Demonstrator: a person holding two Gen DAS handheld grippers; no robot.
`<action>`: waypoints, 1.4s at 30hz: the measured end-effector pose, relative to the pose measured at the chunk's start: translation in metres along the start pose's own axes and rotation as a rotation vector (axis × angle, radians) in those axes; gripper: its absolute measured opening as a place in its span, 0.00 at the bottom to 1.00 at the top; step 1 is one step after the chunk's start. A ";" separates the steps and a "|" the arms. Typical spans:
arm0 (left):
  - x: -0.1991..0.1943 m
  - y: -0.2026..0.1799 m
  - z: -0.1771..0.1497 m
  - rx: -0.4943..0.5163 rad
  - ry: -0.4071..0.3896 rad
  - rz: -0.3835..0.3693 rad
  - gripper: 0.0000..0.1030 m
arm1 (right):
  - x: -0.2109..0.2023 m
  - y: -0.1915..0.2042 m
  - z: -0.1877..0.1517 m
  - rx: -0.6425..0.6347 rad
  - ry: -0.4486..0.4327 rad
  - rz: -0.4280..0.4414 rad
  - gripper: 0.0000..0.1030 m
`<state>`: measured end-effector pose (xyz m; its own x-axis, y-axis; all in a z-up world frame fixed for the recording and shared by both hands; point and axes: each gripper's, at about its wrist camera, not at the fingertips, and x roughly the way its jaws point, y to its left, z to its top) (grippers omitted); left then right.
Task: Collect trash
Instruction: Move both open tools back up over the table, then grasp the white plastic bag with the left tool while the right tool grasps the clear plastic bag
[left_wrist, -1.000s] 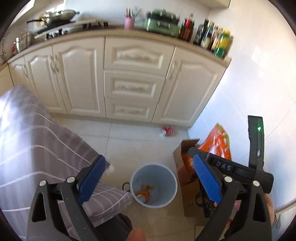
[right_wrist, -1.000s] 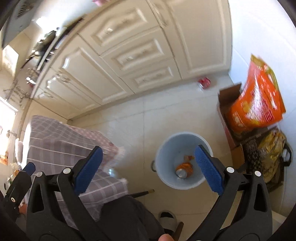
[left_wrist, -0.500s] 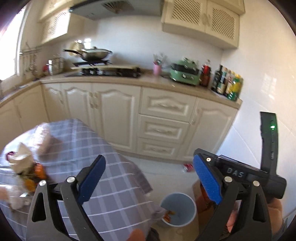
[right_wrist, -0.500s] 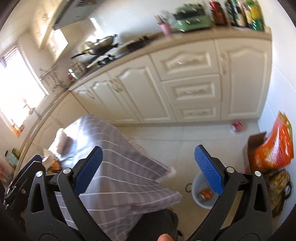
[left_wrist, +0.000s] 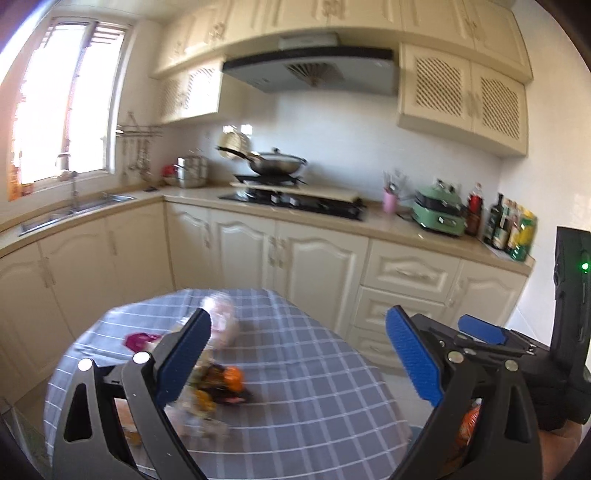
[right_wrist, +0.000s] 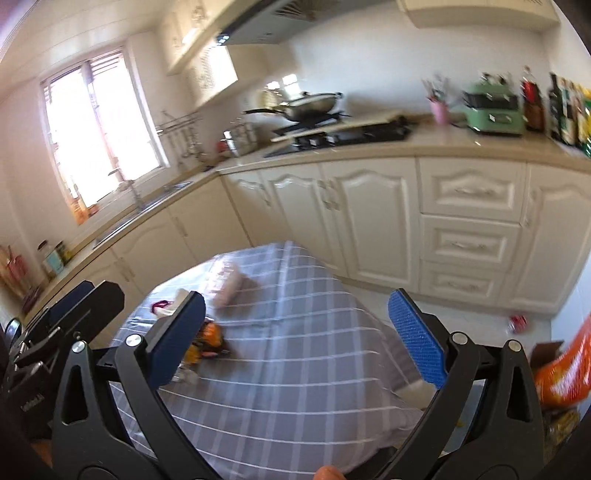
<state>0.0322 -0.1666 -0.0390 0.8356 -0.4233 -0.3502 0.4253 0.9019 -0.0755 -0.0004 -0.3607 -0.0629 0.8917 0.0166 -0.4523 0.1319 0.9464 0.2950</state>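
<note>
- My left tongs (left_wrist: 297, 360) are spread wide with nothing between the blue pads, held above the near edge of the table (left_wrist: 317, 376) and looking across it toward the kitchen counter (left_wrist: 388, 230).
- My right tongs (right_wrist: 295, 339) are spread just as wide and empty too, held over the same table from its right side.
- The trash (left_wrist: 218, 384) lies in a blurred heap on the grey checked tablecloth, just past my left tongs' left pad: orange and dark wrappers, with clear crumpled plastic nearer to me. What each piece is I cannot tell.
- From the right view the same heap (right_wrist: 208, 341) sits by the left pad of my right tongs, partly hidden behind it.
- A pale pink bag (right_wrist: 227, 286) lies further back on the table, apart from the heap, and a small magenta scrap (left_wrist: 142, 339) sits to its left.
- On the floor by the base cabinets lies a red can (right_wrist: 517, 323), well apart from the table.
- An orange bag (right_wrist: 565, 373) shows at the right edge, behind my right tongs' arm.
- A wok (left_wrist: 275, 164) sits on the stove at the back.
</note>
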 end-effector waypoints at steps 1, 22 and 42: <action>-0.004 0.007 0.001 0.000 -0.011 0.017 0.91 | 0.001 0.012 0.001 -0.016 -0.007 0.009 0.94; -0.021 0.161 -0.056 -0.066 0.073 0.244 0.91 | 0.069 0.111 -0.044 -0.220 0.156 0.109 0.94; 0.051 0.206 -0.122 0.102 0.308 0.097 0.91 | 0.175 0.139 -0.131 -0.253 0.512 0.276 0.28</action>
<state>0.1201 0.0081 -0.1868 0.7364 -0.2758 -0.6178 0.3943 0.9170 0.0606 0.1177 -0.1842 -0.2115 0.5504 0.3637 -0.7515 -0.2351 0.9312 0.2785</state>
